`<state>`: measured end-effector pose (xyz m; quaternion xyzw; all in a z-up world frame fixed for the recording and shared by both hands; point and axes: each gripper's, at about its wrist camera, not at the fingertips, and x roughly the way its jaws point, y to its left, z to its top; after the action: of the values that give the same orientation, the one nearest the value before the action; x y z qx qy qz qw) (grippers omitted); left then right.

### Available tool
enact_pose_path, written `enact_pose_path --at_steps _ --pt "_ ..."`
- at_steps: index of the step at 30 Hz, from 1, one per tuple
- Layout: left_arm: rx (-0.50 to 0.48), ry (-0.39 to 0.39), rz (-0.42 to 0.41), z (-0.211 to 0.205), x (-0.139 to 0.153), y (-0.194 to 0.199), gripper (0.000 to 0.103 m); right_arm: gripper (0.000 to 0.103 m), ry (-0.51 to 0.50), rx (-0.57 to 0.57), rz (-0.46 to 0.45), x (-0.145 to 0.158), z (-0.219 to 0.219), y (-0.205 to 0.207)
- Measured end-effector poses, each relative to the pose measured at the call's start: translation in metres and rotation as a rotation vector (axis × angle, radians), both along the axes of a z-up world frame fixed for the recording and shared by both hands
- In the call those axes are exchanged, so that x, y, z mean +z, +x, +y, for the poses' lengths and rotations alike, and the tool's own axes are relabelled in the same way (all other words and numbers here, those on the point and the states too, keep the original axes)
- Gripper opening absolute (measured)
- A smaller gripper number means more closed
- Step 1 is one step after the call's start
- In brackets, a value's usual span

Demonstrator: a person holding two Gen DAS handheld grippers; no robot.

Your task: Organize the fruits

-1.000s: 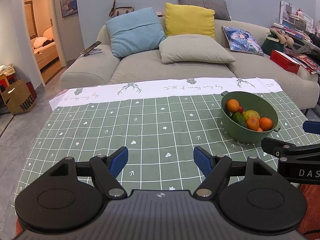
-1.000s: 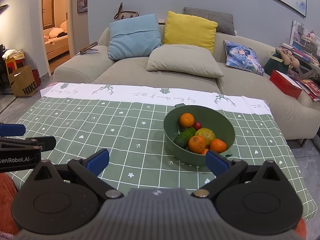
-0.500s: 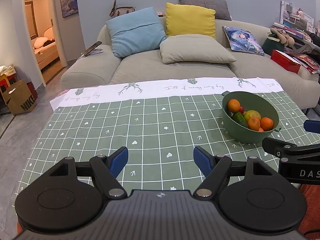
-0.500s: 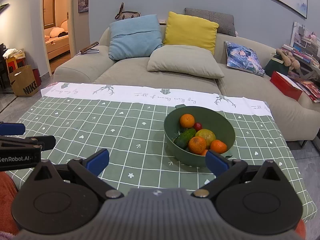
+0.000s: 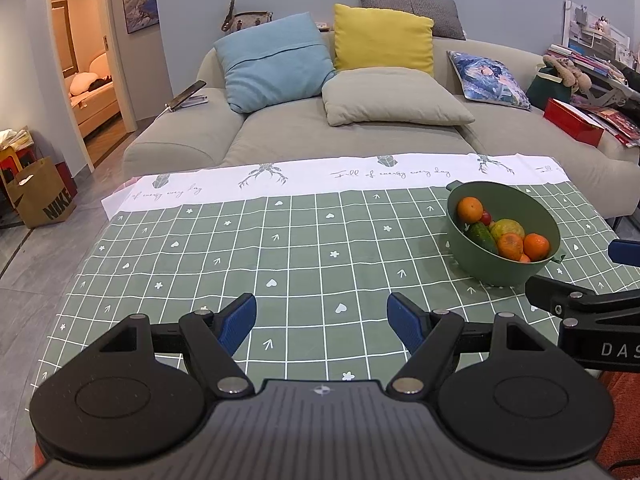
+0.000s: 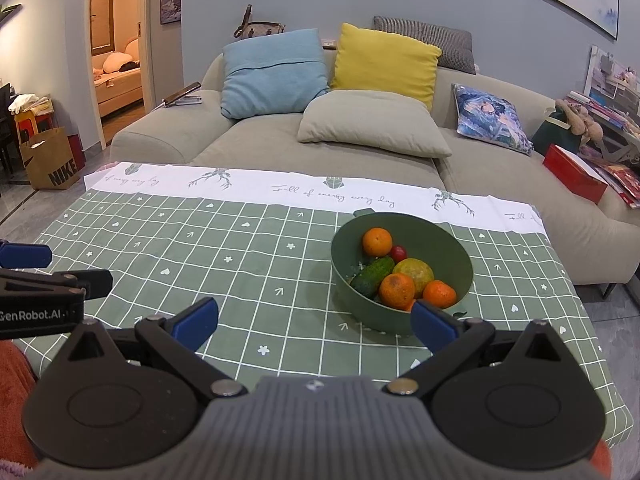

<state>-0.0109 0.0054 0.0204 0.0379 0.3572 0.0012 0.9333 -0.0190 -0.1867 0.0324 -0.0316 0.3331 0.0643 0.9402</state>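
Black claw (image 5: 321, 316) linkages, blue pads (image 5: 239, 317), silver screws.

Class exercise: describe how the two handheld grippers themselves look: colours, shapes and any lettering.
Both the left gripper and right gripper share a ribbed grey body, black linkage arms on round black discs with silver pivot pins, and blue fingers. White lettering shows on their sides: "GenRobot.AI" on the left, "DAS" on the right.

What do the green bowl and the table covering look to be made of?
Green bowl: probably matte plastic, given its even colour, dull sheen and moulded tab at the rim. Table covering: likely a wipeable vinyl or coated cloth, printed with a grid, lying flat with a soft glare.
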Motion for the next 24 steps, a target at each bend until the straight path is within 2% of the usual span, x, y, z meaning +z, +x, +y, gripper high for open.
enact_pose_path --at_steps 24 --pt "0.007 0.001 0.005 0.0044 -0.0035 -0.0018 0.087 0.098 -0.001 0.002 0.001 -0.0002 0.0004 0.0004"
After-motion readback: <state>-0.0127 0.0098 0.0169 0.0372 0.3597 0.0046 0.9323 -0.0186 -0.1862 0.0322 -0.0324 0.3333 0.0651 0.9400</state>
